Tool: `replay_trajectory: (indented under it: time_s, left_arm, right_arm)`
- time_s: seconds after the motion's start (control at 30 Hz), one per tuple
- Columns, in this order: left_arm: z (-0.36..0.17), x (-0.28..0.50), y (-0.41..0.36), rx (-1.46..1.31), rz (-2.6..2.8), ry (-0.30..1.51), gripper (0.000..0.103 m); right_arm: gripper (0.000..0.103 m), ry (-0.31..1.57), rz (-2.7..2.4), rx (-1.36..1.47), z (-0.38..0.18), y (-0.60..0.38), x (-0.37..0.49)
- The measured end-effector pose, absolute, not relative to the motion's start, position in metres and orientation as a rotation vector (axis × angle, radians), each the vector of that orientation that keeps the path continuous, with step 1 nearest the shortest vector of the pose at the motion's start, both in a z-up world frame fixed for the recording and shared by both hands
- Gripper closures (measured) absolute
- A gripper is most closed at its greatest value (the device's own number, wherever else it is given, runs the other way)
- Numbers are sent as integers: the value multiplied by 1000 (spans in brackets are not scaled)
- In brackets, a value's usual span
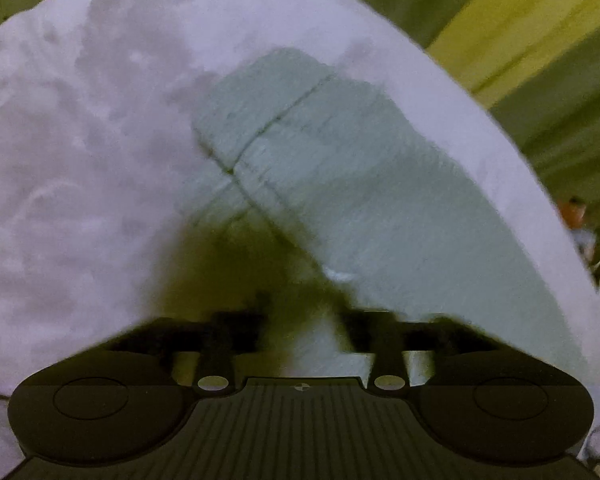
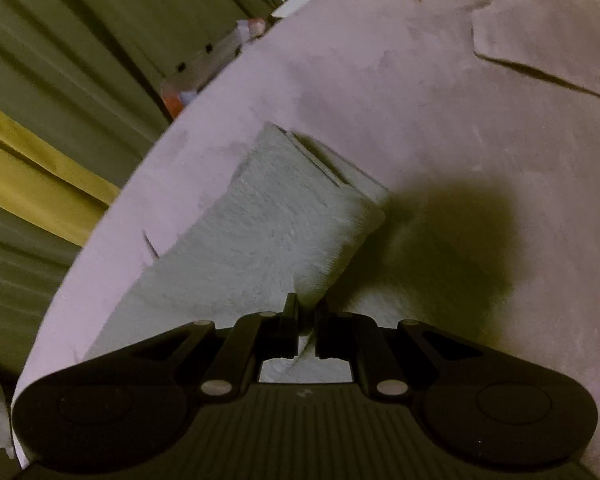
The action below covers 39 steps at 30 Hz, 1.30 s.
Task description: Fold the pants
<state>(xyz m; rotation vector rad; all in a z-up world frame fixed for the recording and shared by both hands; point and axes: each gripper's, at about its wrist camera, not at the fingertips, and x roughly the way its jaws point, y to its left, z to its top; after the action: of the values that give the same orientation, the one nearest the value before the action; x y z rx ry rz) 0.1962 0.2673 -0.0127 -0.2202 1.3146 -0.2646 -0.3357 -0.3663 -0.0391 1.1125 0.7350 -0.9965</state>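
We are midway through the fold: the pale grey-green ribbed fabric pants (image 2: 260, 240) lie flat on the lavender plush bed cover (image 2: 440, 100), already doubled leg over leg, judging by the stacked edges at their far end.

In the right wrist view the pants run from 7 o'clock up to 12 o'clock, the long axis along the bed's edge.

Our right tongs (image 2: 306, 316) stand narrow, pinching the pants' near edge.

Our left tongs (image 1: 300, 320) are blurred and their tips lost in shadow over the cloth, so we cannot tell whether they grip.

In the left view the pants (image 1: 340, 180) stretch from 10 toward 4 o'clock.

Next, we judge, the gripped end must be lifted and carried over toward the far end, edges matched.
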Motion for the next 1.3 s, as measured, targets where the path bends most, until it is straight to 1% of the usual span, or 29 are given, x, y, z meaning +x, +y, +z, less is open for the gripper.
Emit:
replay_trajectory:
  time_s: [0.07, 0.1, 0.13, 0.2, 0.27, 0.3, 0.33, 0.4, 0.43, 0.5, 0.53, 0.6, 0.77, 0.8, 0.83, 0.87, 0.9, 0.93, 0.97, 1.03, 1.17, 1.3]
  left_arm:
    - [-12, 194, 264, -248, -236, 1274, 38]
    - [-12, 195, 260, -266, -241, 1268, 40]
    - [-12, 196, 255, -277, -257, 1259, 44]
    - [-16, 199, 238, -237, -290, 1245, 45]
    - [-28, 203, 224, -188, -272, 1262, 48]
    - [-38, 208, 220, -187, -251, 1289, 53]
    - [-47, 211, 219, -203, -234, 1310, 54]
    - [-53, 209, 220, -263, -227, 1331, 54]
    - [-53, 205, 219, -268, -254, 1319, 49]
    - [-54, 200, 212, -207, -269, 1301, 48]
    - [-57, 200, 210, -193, -258, 1305, 48]
    - [-63, 204, 213, -256, -246, 1304, 50]
    - [-69, 213, 222, -394, -228, 1260, 51]
    - [-69, 213, 227, -411, -222, 1247, 53]
    - [-69, 213, 235, -444, -217, 1234, 62]
    - [-71, 213, 241, -486, -217, 1223, 67]
    - [-74, 216, 247, -526, -219, 1218, 77]
    - [-79, 218, 252, -552, -225, 1217, 83]
    - [-81, 219, 255, -577, -229, 1219, 84]
    - [-76, 217, 256, -568, -235, 1210, 91]
    - [-43, 203, 244, -450, -267, 1152, 92]
    - [-14, 194, 247, -422, -297, 1112, 93]
  right_arm:
    - [97, 736, -1003, 1113, -42, -365, -336]
    - [97, 736, -1003, 1115, -43, -366, -335]
    - [97, 736, -1004, 1115, -43, -367, -335]
    - [97, 735, -1001, 1113, -41, -368, -334]
    - [97, 731, -1002, 1114, -42, -366, -336]
    - [97, 729, -1001, 1115, -41, -365, -335]
    - [97, 731, -1001, 1113, -42, -365, -335]
    - [97, 743, -1002, 1111, -45, -365, -334]
    - [97, 750, -1002, 1112, -46, -365, -334]
    - [97, 759, -1001, 1112, -46, -366, -333]
    - [97, 762, -1002, 1110, -46, -366, -332]
    - [97, 763, -1002, 1103, -45, -367, -329]
    - [96, 765, -1007, 1090, -46, -367, -324]
    - [96, 761, -1010, 1094, -46, -367, -325]
    - [97, 758, -1011, 1097, -46, -366, -326]
    - [97, 760, -1012, 1095, -46, -365, -326]
    - [97, 768, -1018, 1094, -47, -364, -326]
    - [97, 774, -1022, 1096, -48, -363, -327]
    - [97, 778, -1024, 1095, -48, -363, -326]
    - [97, 771, -1033, 1098, -49, -362, -326]
    - [97, 743, -1043, 1093, -42, -359, -326]
    - [97, 692, -1025, 1094, -27, -356, -333]
